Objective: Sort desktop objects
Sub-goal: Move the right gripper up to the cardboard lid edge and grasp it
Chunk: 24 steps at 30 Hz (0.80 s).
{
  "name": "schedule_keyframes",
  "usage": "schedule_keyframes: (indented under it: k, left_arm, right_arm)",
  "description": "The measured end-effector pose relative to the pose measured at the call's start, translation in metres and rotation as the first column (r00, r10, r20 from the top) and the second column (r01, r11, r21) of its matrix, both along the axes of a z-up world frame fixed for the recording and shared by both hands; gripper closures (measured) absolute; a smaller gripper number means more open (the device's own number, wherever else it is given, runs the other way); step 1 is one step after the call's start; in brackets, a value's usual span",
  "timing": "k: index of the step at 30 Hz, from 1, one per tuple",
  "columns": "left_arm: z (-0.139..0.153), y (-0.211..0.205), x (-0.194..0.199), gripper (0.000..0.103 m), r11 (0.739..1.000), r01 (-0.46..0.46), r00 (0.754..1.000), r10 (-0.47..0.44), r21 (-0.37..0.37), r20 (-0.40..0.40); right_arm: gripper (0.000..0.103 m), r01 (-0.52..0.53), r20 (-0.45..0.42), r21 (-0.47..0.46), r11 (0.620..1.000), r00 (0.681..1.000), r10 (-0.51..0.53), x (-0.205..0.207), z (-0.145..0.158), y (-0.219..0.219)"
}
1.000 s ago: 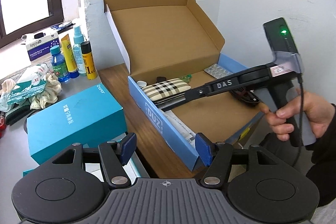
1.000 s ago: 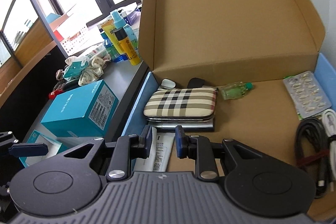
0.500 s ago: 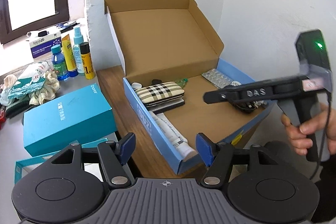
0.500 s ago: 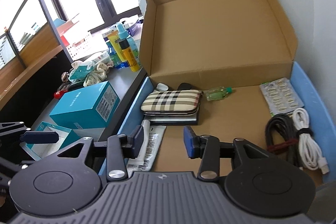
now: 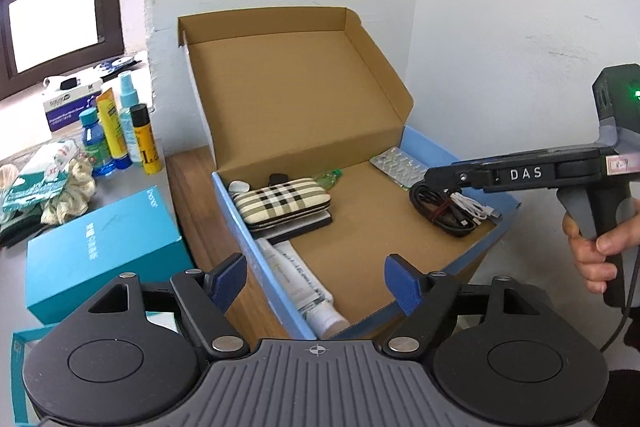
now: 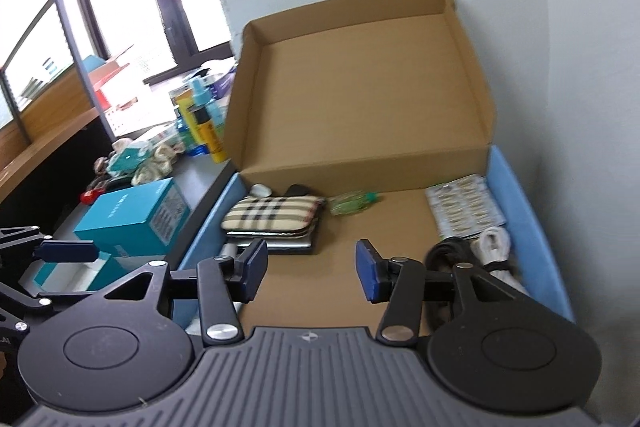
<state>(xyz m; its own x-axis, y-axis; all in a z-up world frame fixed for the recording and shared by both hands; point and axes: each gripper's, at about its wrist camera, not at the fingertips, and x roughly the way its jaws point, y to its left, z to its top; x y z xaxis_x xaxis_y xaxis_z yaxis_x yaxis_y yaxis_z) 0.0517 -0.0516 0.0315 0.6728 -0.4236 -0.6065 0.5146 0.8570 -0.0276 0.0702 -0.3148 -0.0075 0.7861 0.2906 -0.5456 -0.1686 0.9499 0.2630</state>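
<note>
Both tools empty. Left gripper (image 5: 316, 281) has its jaws spreading, nothing between the pads; right gripper (image 6: 308, 271) also spreading, only bare cardboard floor showing between its pads.

The sorted things sit inside the open box (image 5: 256, 259), lid standing up against the wall. Plaid case (image 5: 282, 203) lies on a dark flat item near the box's left wall. Its long axis runs roughly across the box in the left wrist view, one end toward the left wall, the other toward the middle. Tube (image 5: 300, 283) lies along the left wall, cap end pointing to the front corner. Blister pack (image 6: 464, 205) and cable bundle (image 5: 448, 211) sit on the right side, small green bottle (image 6: 352, 203) at the back.

Risks, as a guess — the teal box (image 5: 100, 247) and the bottles (image 5: 120, 135) are still out on the desk, and a reach across could knock the upright bottles over. The right tool hangs just over the cables, so a low pass could snag them. The lid could fall shut if bumped
</note>
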Motion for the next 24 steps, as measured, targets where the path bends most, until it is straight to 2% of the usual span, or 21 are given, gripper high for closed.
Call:
schedule_keyframes:
  k: [11,24]
  left_arm:
    - [0.001,-0.01,0.025,0.024,0.998,-0.061,0.998,0.06,0.011,0.019]
    - [0.006,-0.008,0.049,0.024,0.99,-0.137,0.99,0.138,-0.015,0.025]
  right_arm:
    - [0.046,0.072,0.023,-0.037,0.997,0.997,-0.071,0.015,0.001,-0.04]
    - [0.046,0.115,0.053,-0.121,0.986,0.993,-0.109,0.08,0.007,-0.081]
